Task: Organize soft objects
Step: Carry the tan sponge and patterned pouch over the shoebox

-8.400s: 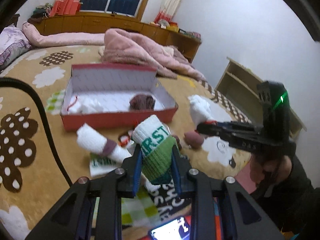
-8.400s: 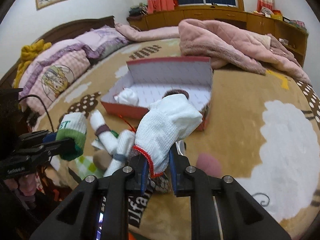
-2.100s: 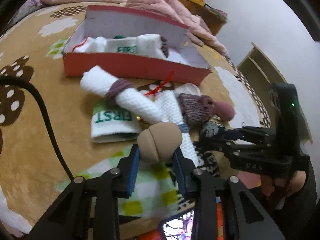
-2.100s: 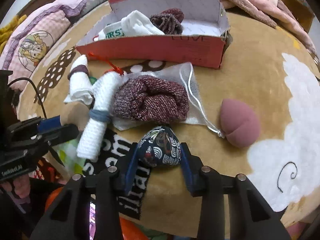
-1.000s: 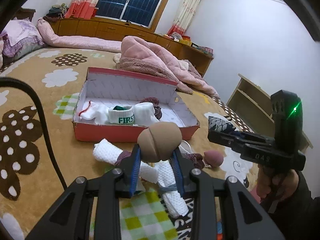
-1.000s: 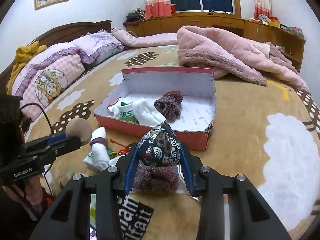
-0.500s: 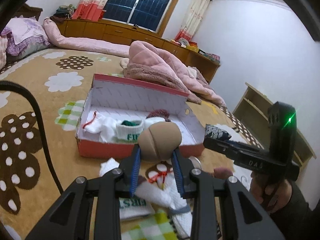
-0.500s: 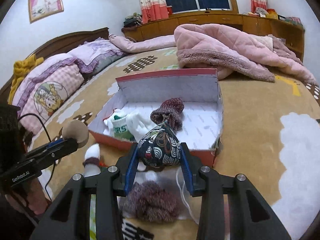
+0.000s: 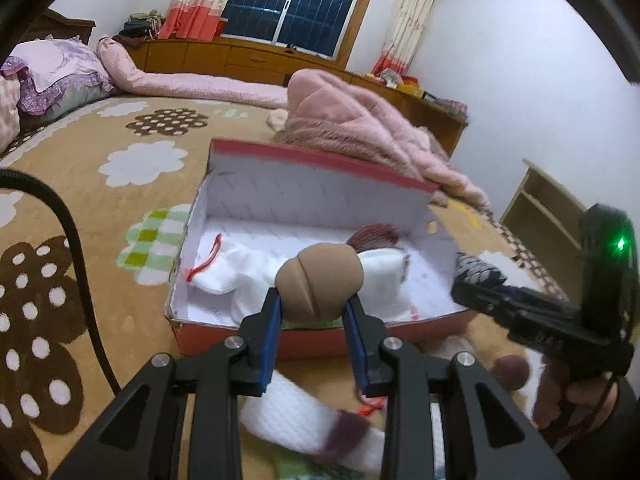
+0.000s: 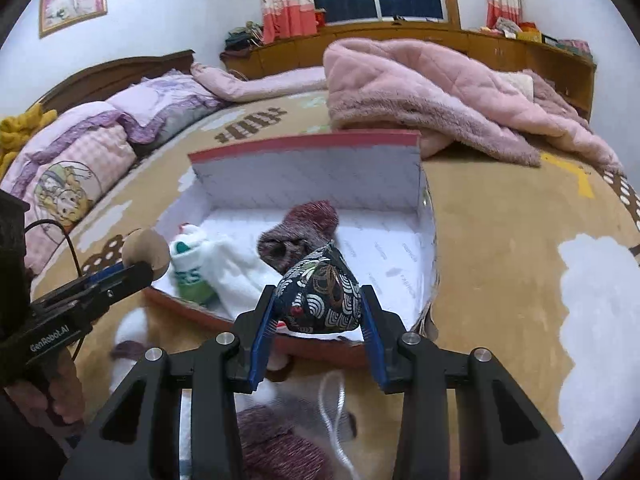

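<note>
Several socks already lie in the red box (image 9: pixel 224 326); left gripper (image 9: pixel 316 312) pinches a tan sponge (image 9: pixel 320 280); right gripper (image 10: pixel 318 316) pinches a patterned pouch (image 10: pixel 320 292); more rolls wait at 6 o'clock.

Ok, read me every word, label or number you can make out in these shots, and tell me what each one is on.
"GenRobot.AI": on the side of the left claw, right wrist view.
"DAS", faint and partly blurred: on the side of the right claw, left wrist view.
Green letters on the white sock in the box: cut off and blurred, unreadable.
Faint grey print on the box lining: too small to read.
</note>
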Available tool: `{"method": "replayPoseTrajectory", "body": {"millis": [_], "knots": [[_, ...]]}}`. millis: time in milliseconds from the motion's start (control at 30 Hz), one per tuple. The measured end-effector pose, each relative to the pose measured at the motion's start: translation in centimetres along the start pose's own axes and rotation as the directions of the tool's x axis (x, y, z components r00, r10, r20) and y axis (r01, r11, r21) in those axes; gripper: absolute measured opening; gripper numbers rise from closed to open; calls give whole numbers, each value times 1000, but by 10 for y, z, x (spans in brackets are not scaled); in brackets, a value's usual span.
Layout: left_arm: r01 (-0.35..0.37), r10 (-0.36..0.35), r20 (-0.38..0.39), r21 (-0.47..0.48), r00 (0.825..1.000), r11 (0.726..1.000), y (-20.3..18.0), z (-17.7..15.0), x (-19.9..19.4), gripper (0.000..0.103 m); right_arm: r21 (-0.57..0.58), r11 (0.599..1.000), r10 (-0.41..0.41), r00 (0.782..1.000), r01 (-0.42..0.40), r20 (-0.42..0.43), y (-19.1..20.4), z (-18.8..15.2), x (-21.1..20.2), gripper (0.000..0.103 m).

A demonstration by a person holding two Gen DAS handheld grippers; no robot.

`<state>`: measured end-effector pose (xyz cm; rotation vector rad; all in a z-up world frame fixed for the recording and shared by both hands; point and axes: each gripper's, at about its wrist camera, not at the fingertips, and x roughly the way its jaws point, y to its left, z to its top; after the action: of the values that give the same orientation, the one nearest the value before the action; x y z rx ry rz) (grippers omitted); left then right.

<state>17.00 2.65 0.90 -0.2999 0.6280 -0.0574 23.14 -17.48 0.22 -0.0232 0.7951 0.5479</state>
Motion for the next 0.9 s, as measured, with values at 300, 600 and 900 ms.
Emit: {"method": "replayPoseTrajectory", "body": {"millis": [300,600,900], "knots": [[-50,49,18,51,999,997,8,-12,22,38,-120,988,-95,995,92,-17,9,-1,21,41],[-24,23,22,46,999,999,11,-18,24,44,-146,981,-120,990,129,69,15,-10,30,41],[-71,70,19,108,997,992,-4,-19,27,51,-146,980,-123,989,135,82,17,-12,28,42]]}}
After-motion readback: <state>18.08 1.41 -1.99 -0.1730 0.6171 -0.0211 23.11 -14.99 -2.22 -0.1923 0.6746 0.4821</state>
